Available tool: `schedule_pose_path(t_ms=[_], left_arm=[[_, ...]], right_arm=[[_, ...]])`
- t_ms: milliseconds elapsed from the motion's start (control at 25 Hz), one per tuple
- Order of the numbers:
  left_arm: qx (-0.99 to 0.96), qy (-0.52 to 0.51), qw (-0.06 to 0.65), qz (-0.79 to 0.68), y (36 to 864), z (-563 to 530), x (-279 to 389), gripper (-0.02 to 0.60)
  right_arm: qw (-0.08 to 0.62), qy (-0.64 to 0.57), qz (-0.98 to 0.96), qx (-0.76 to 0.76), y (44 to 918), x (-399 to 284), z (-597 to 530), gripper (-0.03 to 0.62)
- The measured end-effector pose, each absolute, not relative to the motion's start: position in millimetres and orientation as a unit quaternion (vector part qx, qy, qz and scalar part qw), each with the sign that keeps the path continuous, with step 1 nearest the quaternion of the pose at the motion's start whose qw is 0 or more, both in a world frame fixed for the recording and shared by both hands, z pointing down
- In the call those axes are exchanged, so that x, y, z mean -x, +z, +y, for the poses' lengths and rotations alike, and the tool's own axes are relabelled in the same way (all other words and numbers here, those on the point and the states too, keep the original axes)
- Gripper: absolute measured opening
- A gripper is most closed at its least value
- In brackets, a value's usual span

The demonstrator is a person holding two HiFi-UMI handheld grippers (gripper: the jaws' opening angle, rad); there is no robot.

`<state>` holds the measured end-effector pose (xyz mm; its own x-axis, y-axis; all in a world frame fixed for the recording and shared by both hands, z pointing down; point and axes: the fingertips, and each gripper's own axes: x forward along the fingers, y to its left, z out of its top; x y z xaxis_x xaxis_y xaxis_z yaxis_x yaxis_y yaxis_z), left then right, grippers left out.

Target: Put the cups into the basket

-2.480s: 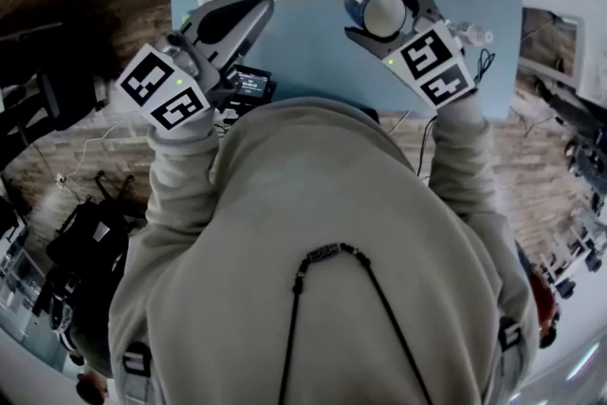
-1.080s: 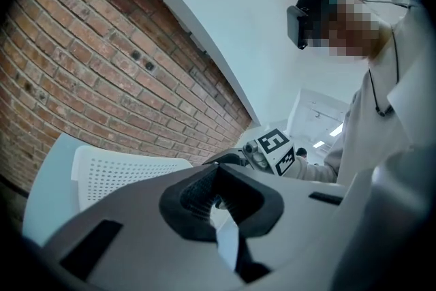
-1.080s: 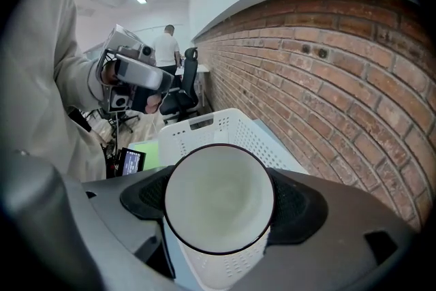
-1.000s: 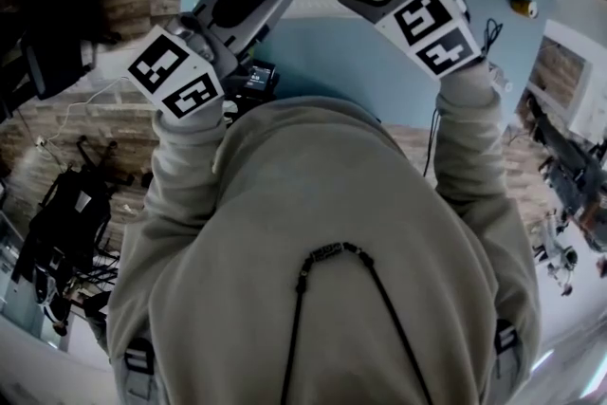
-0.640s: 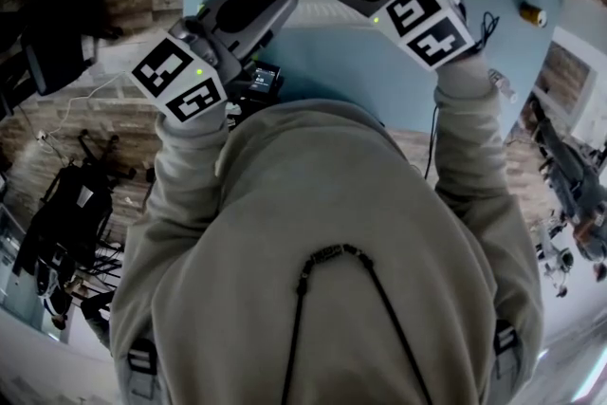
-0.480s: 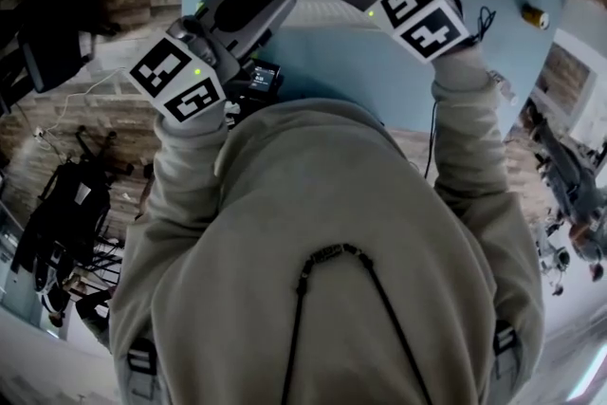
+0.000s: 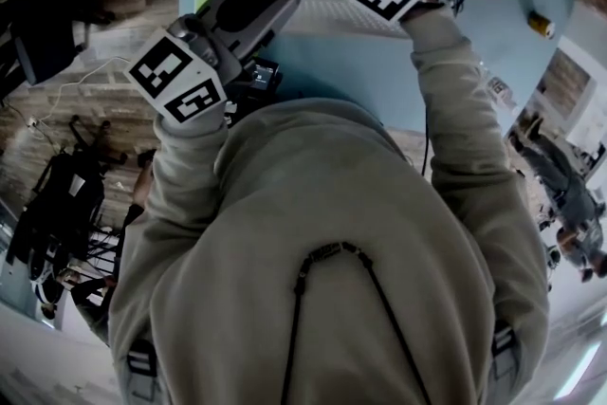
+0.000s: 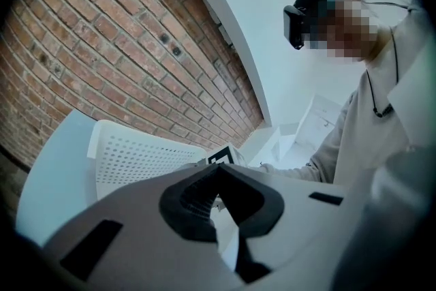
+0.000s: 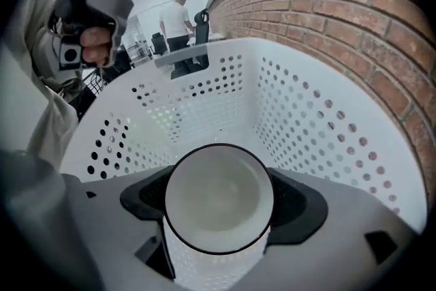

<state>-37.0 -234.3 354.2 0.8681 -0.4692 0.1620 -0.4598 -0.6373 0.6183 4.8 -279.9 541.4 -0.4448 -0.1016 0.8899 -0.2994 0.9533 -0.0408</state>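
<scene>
White, smooth and probably fragile, the round cup (image 9: 216,194) sits clamped by its sides in the right tool (image 9: 218,215) over the white perforated basket (image 9: 306,119) at twelve o'clock; left tool (image 8: 218,177) closed, empty.

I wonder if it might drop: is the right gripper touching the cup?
Touching. In the right gripper view, the right gripper clamps the cup from both sides, over the basket.
</scene>
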Motion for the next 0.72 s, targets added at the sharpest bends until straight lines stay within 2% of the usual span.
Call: schedule_pose_path(t_ms=[360, 720], left_arm=[[-0.903, 0.000, 0.345, -0.256, 369.4, -239.4, 39.7, -0.003], [-0.903, -0.002, 0.345, -0.257, 371.4, -239.0, 42.9, -0.003]], right_arm=[[0.567, 0.083, -0.814, -0.096, 599.2, -2.1, -278.8, 0.410], [0.559, 0.080, -0.819, -0.104, 614.4, -2.9, -273.8, 0.410]])
